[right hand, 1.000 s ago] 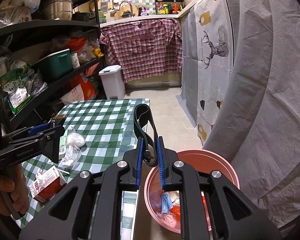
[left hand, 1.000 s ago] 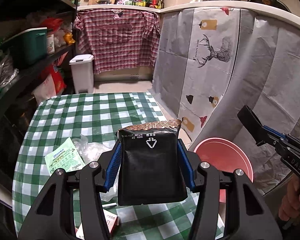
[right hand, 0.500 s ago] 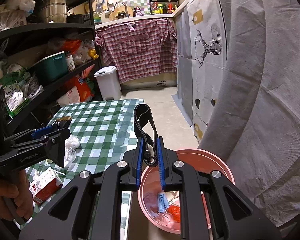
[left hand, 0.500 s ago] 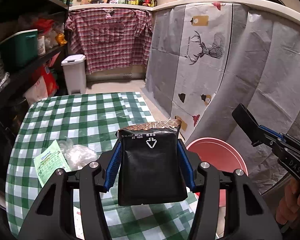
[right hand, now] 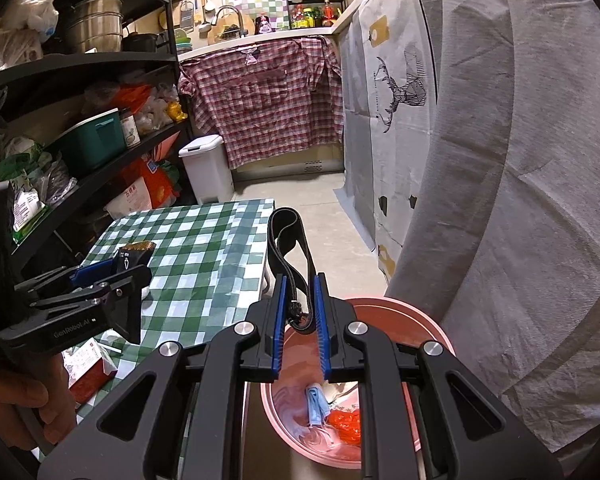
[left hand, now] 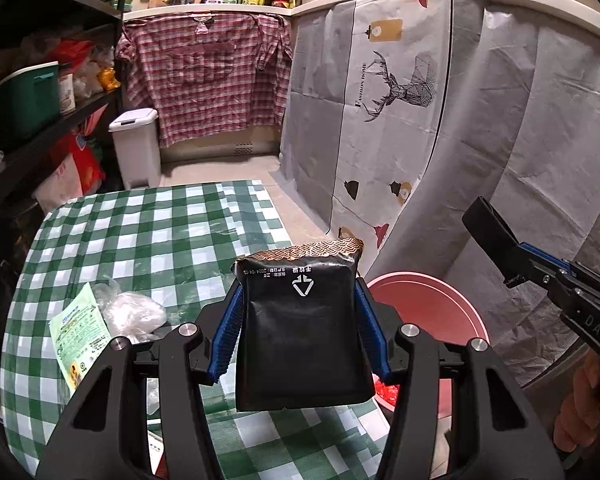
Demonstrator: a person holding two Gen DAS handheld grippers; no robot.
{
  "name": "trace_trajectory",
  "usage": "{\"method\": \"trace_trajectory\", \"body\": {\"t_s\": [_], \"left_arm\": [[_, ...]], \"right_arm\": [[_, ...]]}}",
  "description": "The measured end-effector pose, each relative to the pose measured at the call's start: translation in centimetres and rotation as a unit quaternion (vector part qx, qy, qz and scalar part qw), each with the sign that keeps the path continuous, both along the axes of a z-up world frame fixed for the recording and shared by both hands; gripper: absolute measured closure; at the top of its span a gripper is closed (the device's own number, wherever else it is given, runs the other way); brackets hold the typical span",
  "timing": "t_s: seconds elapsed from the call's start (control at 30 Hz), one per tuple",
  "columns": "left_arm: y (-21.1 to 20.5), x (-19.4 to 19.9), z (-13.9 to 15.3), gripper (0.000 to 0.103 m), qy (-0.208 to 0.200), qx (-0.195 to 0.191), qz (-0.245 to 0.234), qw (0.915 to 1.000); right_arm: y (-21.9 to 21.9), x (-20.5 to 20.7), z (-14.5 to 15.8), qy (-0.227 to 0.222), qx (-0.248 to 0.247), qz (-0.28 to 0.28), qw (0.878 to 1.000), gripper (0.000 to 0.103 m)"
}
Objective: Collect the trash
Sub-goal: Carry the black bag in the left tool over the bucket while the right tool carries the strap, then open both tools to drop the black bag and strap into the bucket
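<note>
My left gripper [left hand: 298, 304] is shut on a black snack packet [left hand: 300, 320] with a copper top edge, held above the green checked table's [left hand: 148, 240] right side. Just beyond it to the right is the pink basin [left hand: 432, 304]. Seen from the right wrist, my right gripper [right hand: 298, 292] is shut on a black looped strap [right hand: 286, 236], held over the pink basin [right hand: 428, 320], which holds a blue mask [right hand: 314, 400] and red wrapper [right hand: 346, 420]. The left gripper [right hand: 128, 264] with its packet shows at the left.
On the table lie a green sachet [left hand: 80, 336], a crumpled clear plastic bag [left hand: 132, 312] and a red-and-white carton [right hand: 88, 368]. Black shelves [right hand: 100, 152] line the left, a grey deer-print cloth [left hand: 400, 128] covers the right, and a white pedal bin [left hand: 136, 148] stands behind.
My left gripper has carried the black packet rightwards, closer to the pink basin; the table items have slid left in its view. The right gripper keeps still with the strap.
</note>
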State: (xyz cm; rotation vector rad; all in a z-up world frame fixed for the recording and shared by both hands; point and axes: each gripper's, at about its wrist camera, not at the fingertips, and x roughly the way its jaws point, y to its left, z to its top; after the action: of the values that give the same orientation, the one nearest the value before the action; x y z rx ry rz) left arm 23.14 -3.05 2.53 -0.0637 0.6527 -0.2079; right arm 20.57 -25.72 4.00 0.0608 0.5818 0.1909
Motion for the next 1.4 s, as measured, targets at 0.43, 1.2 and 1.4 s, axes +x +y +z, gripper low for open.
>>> {"method": "trace_trajectory", "body": {"t_s": [0.43,1.2,1.4], "left_arm": [[-2.4,1.1,-1.3,0.051,0.018,-0.006,-0.025,0.9995],[-10.8,2.1,-4.2,0.050,0.063,-0.003,-0.101,0.9928],[-12.1,2.9,-4.5,0.039,0.072,-0.001,-0.097,0.9927]], "right_arm": [[-1.8,0.9,-0.7,0.016,-0.005,-0.027,0.999,0.089],[-5.0,1.6,-1.4,0.041,0.000,-0.068,0.997,0.087],[-5.6,1.8,-1.7,0.049,0.002,-0.081,0.996,0.072]]}}
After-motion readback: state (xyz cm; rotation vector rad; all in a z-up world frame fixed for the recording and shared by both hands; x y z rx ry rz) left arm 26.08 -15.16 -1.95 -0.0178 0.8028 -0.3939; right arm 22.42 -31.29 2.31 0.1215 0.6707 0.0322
